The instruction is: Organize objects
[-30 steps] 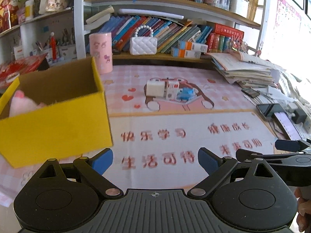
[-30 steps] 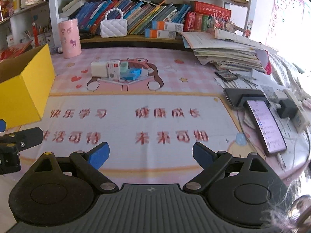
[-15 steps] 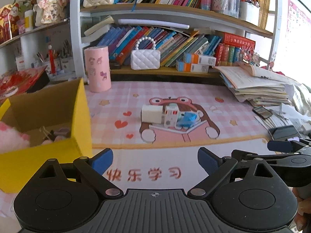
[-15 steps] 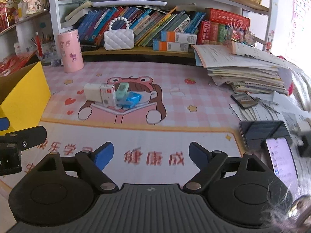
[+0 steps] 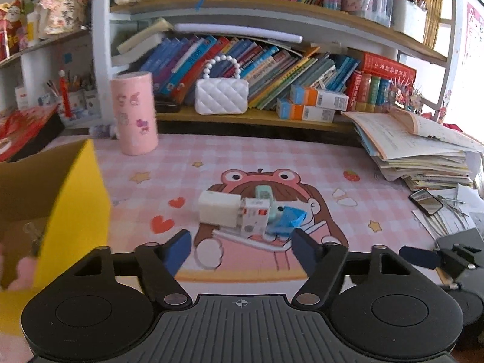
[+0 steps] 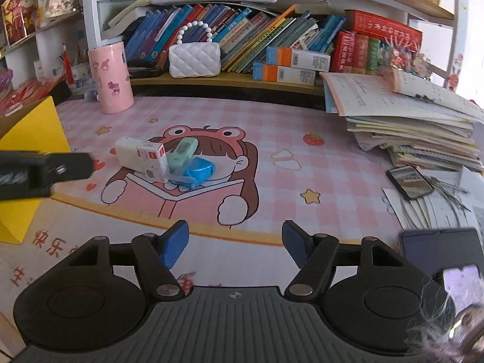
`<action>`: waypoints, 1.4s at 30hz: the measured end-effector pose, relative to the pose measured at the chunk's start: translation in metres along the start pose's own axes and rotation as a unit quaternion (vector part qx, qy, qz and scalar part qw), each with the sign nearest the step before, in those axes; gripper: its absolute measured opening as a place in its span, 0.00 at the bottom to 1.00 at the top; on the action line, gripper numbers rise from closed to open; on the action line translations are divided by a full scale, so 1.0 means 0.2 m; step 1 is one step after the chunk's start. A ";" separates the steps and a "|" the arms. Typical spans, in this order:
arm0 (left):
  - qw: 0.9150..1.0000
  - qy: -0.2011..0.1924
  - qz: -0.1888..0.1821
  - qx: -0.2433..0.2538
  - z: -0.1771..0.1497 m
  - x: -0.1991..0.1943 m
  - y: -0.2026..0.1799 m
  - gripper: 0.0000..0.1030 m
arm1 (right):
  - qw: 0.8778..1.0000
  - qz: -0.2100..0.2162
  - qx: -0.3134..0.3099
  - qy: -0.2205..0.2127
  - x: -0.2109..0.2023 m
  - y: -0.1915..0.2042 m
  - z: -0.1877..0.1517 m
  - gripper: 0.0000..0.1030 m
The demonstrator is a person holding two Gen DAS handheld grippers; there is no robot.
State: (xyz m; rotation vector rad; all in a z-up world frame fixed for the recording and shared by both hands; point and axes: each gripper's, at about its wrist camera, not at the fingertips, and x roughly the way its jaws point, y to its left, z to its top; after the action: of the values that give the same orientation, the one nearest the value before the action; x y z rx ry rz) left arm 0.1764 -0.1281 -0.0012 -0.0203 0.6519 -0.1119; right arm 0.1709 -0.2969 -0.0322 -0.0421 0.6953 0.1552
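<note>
Just beyond left fingers (image 5: 178,249): white box (image 5: 219,210)

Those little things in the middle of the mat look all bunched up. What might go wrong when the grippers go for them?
The white box, red-and-white carton, mint gadget and blue item lie touching, so closing on one may nudge or drag a neighbour. Both the left gripper and right gripper face that cluster side by side, jaws closing on nothing, so they might bump each other.
</note>
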 end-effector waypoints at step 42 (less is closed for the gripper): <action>0.998 0.058 0.030 -0.020 -0.10 -0.07 0.18 0.27 | 0.986 0.123 -0.115 0.000 0.64 0.09 0.24 0.70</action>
State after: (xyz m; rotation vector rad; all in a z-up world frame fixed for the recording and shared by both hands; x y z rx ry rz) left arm 0.1569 -0.0912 -0.0099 -0.0326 0.7708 -0.0434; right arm 0.2949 -0.2586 -0.0778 -0.1783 0.6777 0.4730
